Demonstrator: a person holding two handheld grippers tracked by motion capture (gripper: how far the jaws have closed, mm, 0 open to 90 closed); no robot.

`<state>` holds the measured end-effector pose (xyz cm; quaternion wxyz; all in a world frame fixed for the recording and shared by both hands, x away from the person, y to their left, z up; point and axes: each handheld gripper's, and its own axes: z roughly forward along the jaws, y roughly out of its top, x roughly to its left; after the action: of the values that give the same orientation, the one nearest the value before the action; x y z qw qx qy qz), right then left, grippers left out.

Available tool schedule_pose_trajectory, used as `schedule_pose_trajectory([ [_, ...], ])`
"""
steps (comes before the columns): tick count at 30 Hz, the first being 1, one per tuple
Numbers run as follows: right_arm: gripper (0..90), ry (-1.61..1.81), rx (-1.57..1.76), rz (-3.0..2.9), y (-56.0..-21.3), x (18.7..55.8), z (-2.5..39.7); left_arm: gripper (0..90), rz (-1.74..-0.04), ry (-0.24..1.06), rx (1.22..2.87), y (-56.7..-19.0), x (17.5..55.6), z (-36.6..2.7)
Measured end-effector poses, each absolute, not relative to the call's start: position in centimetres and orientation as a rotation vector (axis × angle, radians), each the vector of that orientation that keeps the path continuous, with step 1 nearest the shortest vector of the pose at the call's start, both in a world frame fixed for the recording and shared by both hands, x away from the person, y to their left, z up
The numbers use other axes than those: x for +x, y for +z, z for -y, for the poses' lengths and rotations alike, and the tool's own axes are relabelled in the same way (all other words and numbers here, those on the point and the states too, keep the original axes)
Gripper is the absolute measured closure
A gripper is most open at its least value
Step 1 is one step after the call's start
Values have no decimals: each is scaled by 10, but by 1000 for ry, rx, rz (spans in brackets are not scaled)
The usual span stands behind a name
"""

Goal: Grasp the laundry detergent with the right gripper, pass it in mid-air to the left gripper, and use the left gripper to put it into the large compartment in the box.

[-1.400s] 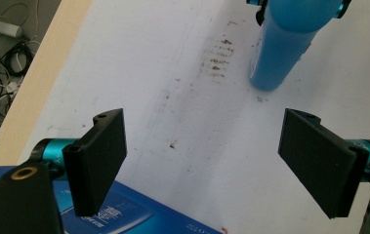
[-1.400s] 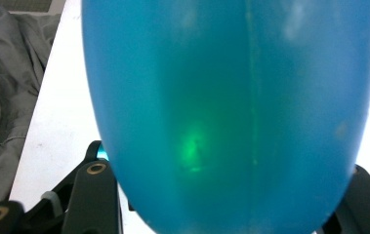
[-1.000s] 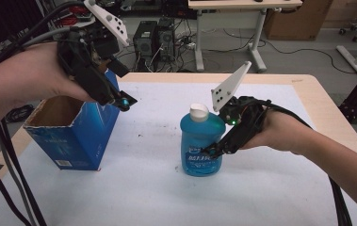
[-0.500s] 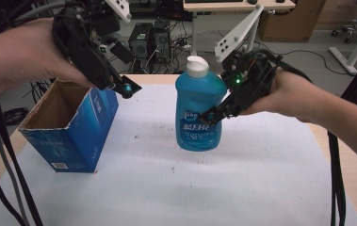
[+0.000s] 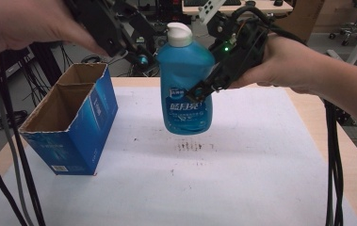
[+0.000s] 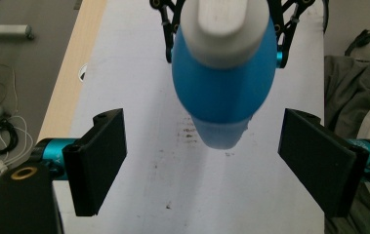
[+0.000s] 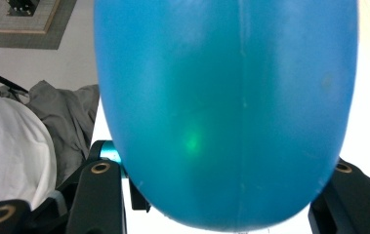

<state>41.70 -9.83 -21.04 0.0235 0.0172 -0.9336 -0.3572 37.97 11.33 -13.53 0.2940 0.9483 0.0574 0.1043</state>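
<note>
We held the blue bottle (image 5: 186,84) clear above the surface (image 5: 261,179), pinched in our right claw (image 5: 204,89), left claw (image 6: 207,161) spread at ten o'clock, and judged its smooth rounded sides might slip loose.

Glossy smooth plastic bottle (image 5: 186,84) — printed cardboard box (image 5: 70,120) — matt white sheet (image 5: 242,179) on wood.
</note>
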Motion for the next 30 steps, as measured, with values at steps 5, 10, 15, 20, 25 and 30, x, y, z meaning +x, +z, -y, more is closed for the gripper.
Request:
schedule_pose_trajectory([
  [5, 456, -1101, 74, 2891, -204, 416, 92, 182, -94, 269, 2570, -130, 382, -101],
  [10, 456, -1101, 82, 2885, -201, 415, 87, 181, -61, 248, 2606, -130, 384, -92],
  [15, 457, -1095, 87, 2883, -202, 415, 84, 182, -40, 227, 2645, -133, 386, -87],
  [20, 456, -1088, 84, 2888, -203, 415, 83, 183, -37, 223, 2685, -138, 387, -82],
  [25, 456, -1089, 80, 2886, -204, 416, 82, 186, -37, 225, 2695, -139, 389, -80],
  [30, 457, -1072, 78, 2891, -206, 417, 82, 188, -41, 240, 2703, -140, 389, -79],
])
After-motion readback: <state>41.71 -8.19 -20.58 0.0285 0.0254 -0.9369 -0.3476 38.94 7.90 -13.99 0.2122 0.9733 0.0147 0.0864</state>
